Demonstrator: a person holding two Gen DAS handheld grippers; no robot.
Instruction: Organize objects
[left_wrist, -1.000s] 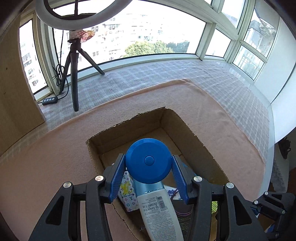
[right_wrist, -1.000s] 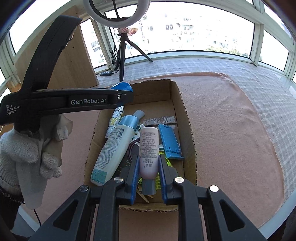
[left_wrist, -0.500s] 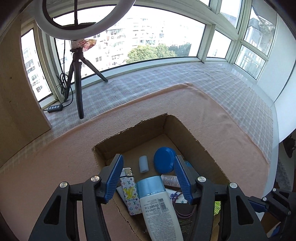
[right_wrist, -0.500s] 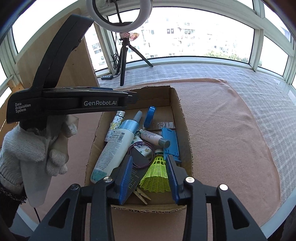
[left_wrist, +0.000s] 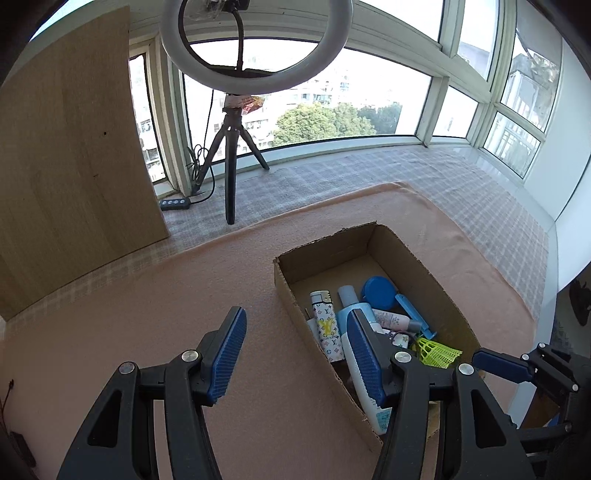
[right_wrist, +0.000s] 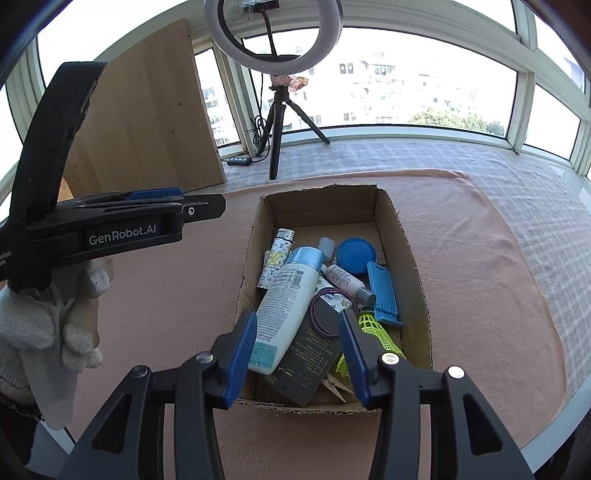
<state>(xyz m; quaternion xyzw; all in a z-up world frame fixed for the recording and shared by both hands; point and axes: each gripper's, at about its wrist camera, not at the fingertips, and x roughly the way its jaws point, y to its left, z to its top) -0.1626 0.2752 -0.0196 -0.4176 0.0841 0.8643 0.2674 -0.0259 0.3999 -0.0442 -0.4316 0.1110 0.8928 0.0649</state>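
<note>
An open cardboard box (right_wrist: 404, 254) on the pink cloth holds a big white lotion bottle (right_wrist: 288, 295), a blue round tin (right_wrist: 356, 251), a small pink-white bottle (right_wrist: 347, 280), a patterned lighter (right_wrist: 275, 262), a blue stand (right_wrist: 384, 295), a yellow-green shuttlecock (right_wrist: 376, 328) and a dark pack. My right gripper (right_wrist: 297, 350) hovers over the box's near end, its jaws opening with nothing pressed between them. My left gripper (left_wrist: 295, 356) is open and empty over bare cloth, left of the box (left_wrist: 325, 258). A gloved hand (right_wrist: 44, 325) holds it.
A ring light on a black tripod (left_wrist: 231, 166) stands on the checked mat by the window. A wooden board (left_wrist: 70, 155) leans at the back left. The pink cloth (right_wrist: 480, 277) stretches right of the box to the table's edge.
The left gripper let the blue round tin drop into the box and drew away to the left and up. The right gripper released the small bottle, which now lies in the box, and its jaws widened.
</note>
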